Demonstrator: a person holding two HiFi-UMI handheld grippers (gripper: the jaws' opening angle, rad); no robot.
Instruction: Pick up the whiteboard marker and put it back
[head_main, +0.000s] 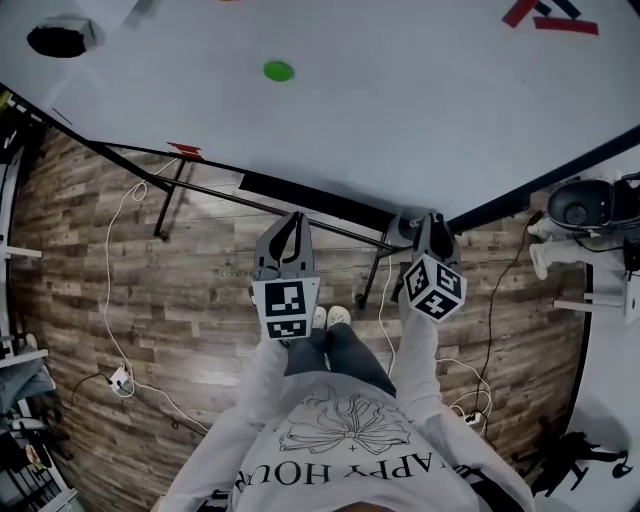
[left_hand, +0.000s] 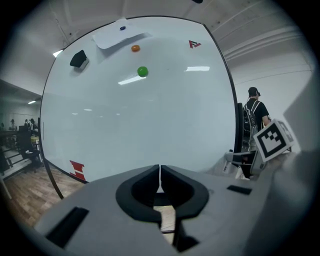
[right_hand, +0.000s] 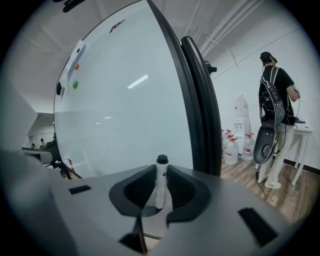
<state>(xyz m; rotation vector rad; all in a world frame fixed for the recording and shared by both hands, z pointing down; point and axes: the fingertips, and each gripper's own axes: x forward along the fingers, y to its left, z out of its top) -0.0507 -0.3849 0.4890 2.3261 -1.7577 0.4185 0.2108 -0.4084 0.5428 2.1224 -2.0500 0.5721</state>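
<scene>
Whiteboard marker, white-barrelled and black-capped, stands upright, clamped in right tongs.

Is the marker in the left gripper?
No, the left gripper has its jaws shut together with nothing between them; the right gripper clamps the whiteboard marker.

An office: large whiteboard, water bottles, wood floor

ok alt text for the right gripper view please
The right tool grips a white whiteboard marker upright, black cap up, in front of a large whiteboard seen at an angle. A person with a backpack stands at right on the wood floor.
</scene>
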